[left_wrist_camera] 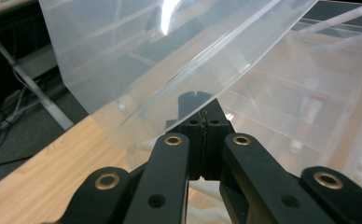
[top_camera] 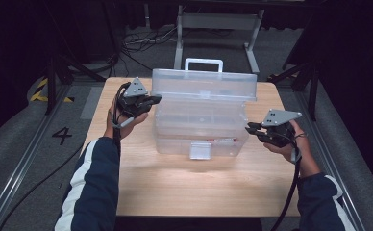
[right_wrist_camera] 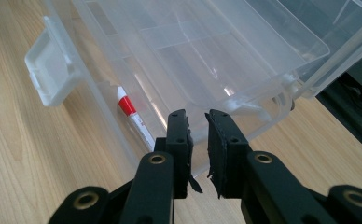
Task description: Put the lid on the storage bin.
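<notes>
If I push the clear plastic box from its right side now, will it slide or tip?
The box probably slides easily: it looks light, thin-walled and nearly empty, holding a marker, on a smooth wooden table. Its raised lid may make it tip backward.

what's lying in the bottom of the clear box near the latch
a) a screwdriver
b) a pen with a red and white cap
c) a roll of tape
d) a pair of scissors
b: the right gripper view shows a pen with a red and white end lying inside the clear box, close to its front latch.
</notes>
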{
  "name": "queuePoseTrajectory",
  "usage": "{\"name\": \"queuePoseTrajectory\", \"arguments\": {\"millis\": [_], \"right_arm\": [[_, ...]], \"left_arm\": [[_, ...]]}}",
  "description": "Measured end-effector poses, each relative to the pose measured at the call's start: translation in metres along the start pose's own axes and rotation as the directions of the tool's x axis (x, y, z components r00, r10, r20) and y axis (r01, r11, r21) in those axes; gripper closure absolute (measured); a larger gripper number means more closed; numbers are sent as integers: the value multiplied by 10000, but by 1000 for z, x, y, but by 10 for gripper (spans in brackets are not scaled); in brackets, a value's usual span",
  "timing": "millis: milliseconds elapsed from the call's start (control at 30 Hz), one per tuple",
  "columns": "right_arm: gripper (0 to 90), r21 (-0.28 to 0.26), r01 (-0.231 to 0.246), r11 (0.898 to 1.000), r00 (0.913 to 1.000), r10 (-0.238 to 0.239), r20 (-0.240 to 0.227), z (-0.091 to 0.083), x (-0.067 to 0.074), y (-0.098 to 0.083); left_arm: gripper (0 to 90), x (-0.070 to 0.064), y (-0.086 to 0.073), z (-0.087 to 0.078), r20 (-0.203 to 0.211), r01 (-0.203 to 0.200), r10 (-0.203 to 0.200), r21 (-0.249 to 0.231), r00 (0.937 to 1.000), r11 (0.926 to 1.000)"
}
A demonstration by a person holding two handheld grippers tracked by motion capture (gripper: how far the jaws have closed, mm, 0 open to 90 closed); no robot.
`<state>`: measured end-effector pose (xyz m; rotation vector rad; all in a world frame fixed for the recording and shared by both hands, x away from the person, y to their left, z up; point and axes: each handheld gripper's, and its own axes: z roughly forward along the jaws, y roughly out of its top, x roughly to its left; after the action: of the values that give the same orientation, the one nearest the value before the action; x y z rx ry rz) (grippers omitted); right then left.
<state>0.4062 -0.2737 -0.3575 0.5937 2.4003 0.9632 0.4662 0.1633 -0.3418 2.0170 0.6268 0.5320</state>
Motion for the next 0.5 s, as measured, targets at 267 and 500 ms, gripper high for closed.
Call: {"name": "queuePoseTrajectory", "arguments": {"millis": [267, 500], "right_arm": [[780, -5, -85, 10000, 9999, 85, -111, 2, 2, -3], [774, 11, -200, 9998, 9996, 200, -224, 4, 3, -6]], "left_arm": [[900, -4, -4, -1, 18, -210, 209, 148, 9998, 9997], [900, -7, -9, -1, 40, -245, 245, 182, 9997, 9995]]}}
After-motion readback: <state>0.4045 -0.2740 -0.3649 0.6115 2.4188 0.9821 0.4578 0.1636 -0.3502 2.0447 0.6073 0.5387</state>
